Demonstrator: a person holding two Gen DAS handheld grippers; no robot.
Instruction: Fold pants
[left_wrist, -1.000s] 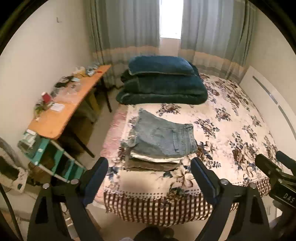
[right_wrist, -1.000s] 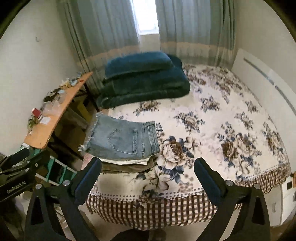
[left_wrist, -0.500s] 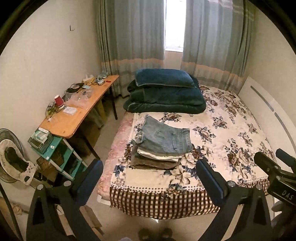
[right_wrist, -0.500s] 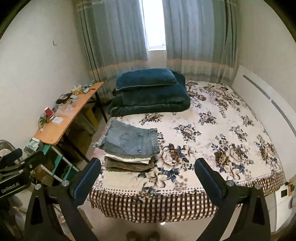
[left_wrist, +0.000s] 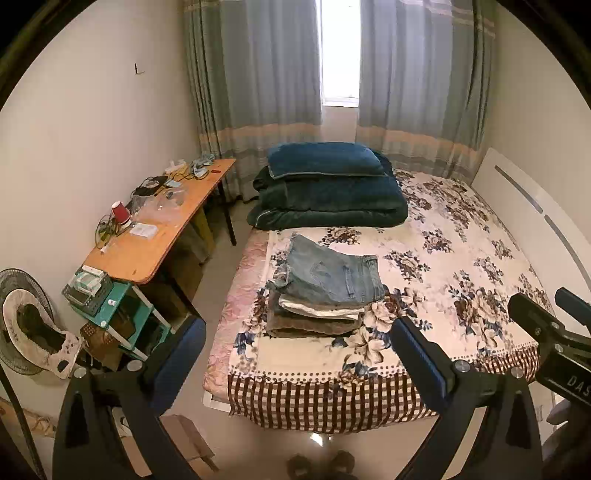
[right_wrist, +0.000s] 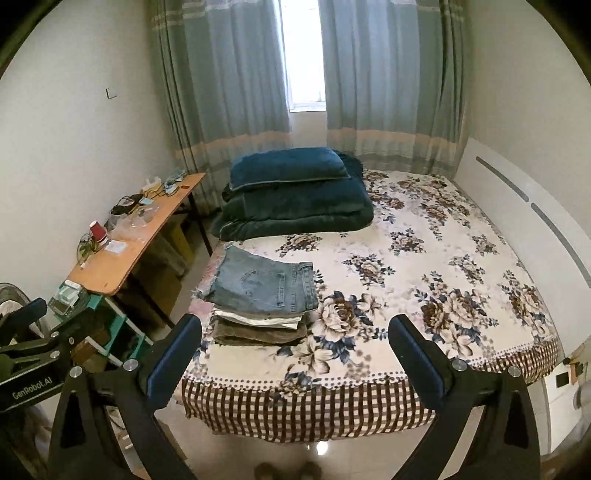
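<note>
Both grippers are hanging in the air off the foot of the bed (left_wrist: 480, 258), well apart from it and pointing down across it toward the window. The left gripper (left_wrist: 299, 354) is sitting with its two blue-padded fingers (left_wrist: 181, 354) spread wide, and the right gripper (right_wrist: 295, 350) is showing the same wide spread in its own camera. Neither is gripping or touching anything; floor and the checked bed skirt are filling the gap between each pair of fingers. At the right edge of the left wrist view the right gripper is poking in from the side, cut off by the frame, and in the right wrist view the left gripper's body is entering at the lower left, likewise cut off.

The folded denim shorts (left_wrist: 328, 273) are lying on top of a small stack of folded pants (right_wrist: 258, 325) near the foot-left corner of the floral bedspread; how many garments are in the stack is hard to tell, though a pale layer and a brown one are showing under the denim. Beyond the stack, a folded dark teal quilt with a pillow on it (left_wrist: 328, 192) is resting across the far side of the bed. A cluttered wooden desk (left_wrist: 155, 243) is standing against the left wall; its small items are too blurred to name, apart from a red paper cup (right_wrist: 98, 230).
</note>
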